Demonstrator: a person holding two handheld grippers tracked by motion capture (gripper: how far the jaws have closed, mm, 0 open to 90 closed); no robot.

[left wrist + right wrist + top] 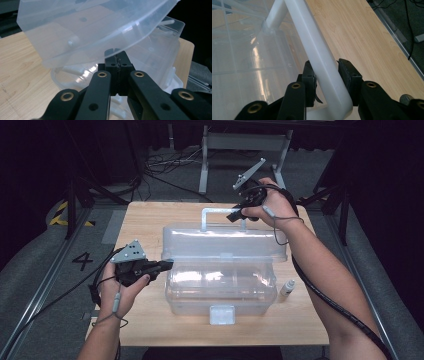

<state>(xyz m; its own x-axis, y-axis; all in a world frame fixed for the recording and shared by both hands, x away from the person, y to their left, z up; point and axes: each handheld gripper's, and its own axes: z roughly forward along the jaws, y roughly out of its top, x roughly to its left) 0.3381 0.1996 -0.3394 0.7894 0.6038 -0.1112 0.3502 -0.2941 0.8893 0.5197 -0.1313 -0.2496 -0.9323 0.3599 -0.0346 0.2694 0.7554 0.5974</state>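
lid [225, 242] raised | left gripper [167, 265] jaws clenched on rim | right gripper [234, 215] jaws grasping handle [322, 65]

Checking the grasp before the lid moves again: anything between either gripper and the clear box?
Nothing visible. The right gripper is clamped on the lid's white handle. The left gripper is shut at the lid's rim of the clear box, whether it pinches the edge is unclear. The small bottle stands off to the side.

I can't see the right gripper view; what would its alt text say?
The right gripper clamps its two black jaws on the white handle of a clear plastic box lid. The wooden table lies beyond.
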